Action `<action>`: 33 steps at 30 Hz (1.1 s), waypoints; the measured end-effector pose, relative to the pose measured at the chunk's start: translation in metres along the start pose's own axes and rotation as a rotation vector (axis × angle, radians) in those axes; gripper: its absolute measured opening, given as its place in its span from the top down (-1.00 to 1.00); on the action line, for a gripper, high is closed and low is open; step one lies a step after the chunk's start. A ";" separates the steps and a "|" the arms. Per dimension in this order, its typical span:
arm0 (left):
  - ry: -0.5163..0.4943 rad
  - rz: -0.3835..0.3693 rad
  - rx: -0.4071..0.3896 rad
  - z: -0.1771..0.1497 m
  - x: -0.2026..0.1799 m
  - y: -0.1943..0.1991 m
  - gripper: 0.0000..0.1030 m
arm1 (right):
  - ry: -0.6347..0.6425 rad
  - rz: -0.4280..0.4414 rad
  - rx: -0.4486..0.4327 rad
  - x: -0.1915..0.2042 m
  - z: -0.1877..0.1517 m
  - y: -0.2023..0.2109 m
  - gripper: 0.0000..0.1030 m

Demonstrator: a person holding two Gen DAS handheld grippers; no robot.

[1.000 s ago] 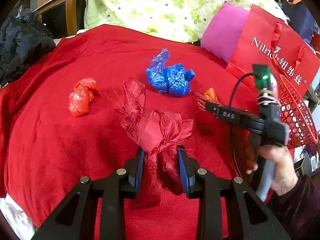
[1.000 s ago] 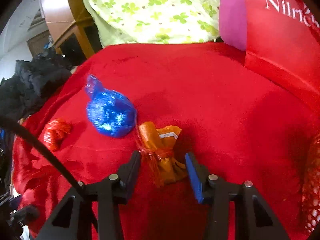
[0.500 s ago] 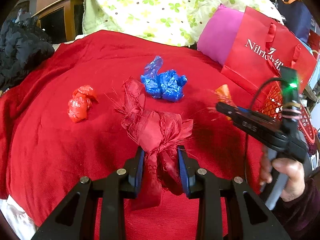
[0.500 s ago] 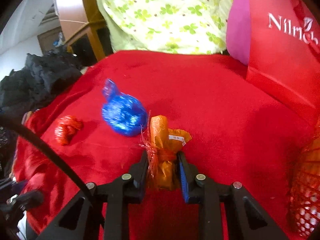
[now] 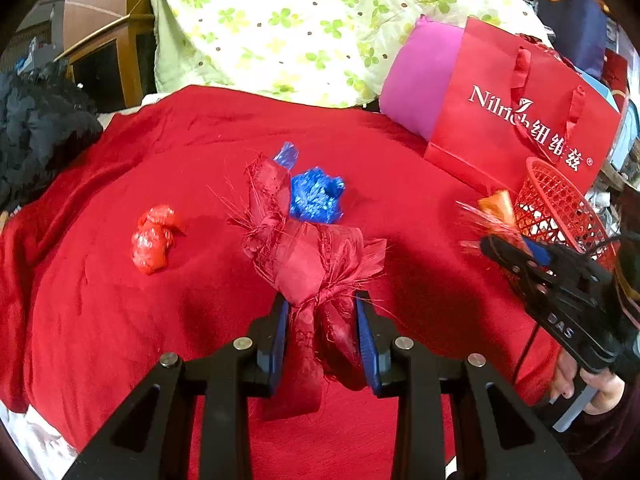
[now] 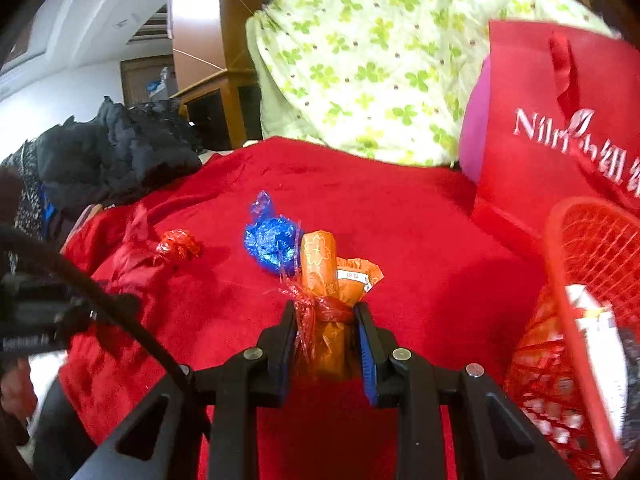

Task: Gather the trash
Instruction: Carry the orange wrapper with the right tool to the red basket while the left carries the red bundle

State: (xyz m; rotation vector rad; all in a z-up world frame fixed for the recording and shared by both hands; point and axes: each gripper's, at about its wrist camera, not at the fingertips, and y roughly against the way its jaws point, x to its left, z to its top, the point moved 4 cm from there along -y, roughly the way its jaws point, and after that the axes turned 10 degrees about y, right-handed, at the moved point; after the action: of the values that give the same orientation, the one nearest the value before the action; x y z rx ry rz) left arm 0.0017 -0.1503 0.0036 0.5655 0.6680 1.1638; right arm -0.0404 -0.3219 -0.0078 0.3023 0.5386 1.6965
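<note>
Now, left wrist view: my left claw [image 5: 322, 336] pinches the red cloth bundle [image 5: 316, 264] above the bed's red blanket [image 5: 88, 312]; the red mesh basket [image 5: 560, 208] lies well off right.

Right wrist view: my right claw [image 6: 326, 344] grips the orange wrapper [image 6: 326, 280], upright, basket [image 6: 592, 248] just right, so the right hand is nearer.

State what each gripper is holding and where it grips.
Left gripper clamps the red fabric bundle by its lower tail. Right gripper clamps the orange wrapper by its lower end, below the red tie.
</note>
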 end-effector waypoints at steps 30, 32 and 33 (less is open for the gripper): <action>-0.215 0.001 -0.140 0.024 -0.100 0.053 0.33 | -0.069 -0.111 -0.234 -0.035 0.001 0.104 0.45; -0.225 -0.003 -0.147 0.025 -0.105 0.056 0.32 | -0.083 -0.115 -0.248 -0.039 0.002 0.108 0.45; -0.233 -0.006 -0.152 0.025 -0.109 0.058 0.32 | -0.089 -0.121 -0.256 -0.040 0.001 0.111 0.45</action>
State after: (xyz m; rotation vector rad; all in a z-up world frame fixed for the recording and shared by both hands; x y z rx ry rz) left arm -0.0438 -0.2383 0.0813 0.5589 0.3779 1.1122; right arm -0.1266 -0.3740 0.0533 0.1555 0.2644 1.6052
